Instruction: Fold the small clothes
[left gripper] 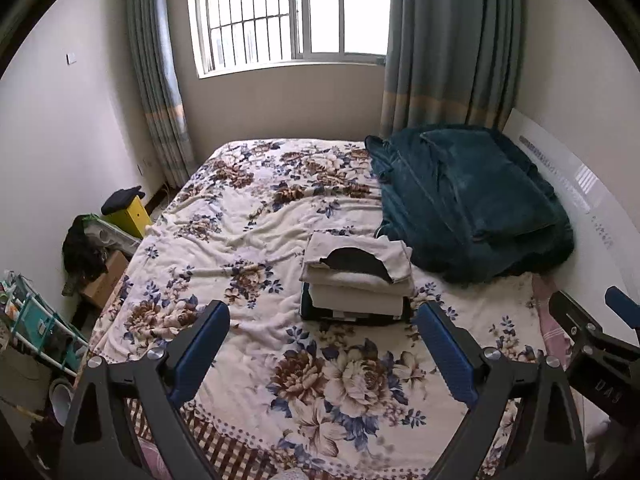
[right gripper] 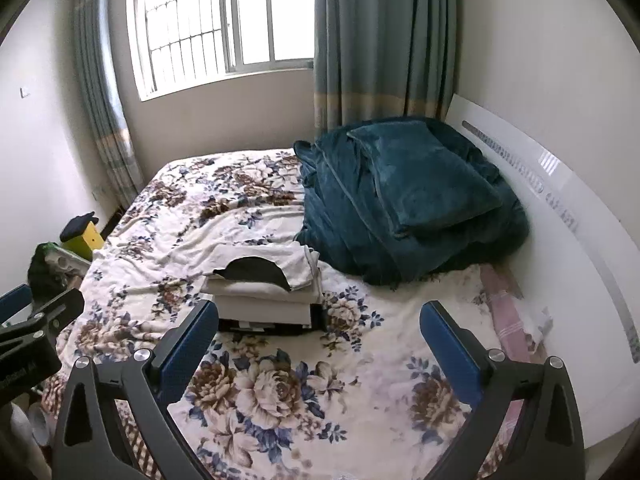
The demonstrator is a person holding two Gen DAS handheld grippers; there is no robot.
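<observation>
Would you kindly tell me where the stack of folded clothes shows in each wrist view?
Left wrist: the stack of folded clothes lies right of centre, above the open left tongs.
Right wrist: the stack lies left of centre, beyond the left finger of the open right tongs.
Shared landmark: the teal blanket, heaped to the stack's right.

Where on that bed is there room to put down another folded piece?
Bare bedspread lies left of the stack, toward the window, and in front of it, between the open tongs. The right is crowded: a teal blanket heaped beside the stack.
</observation>
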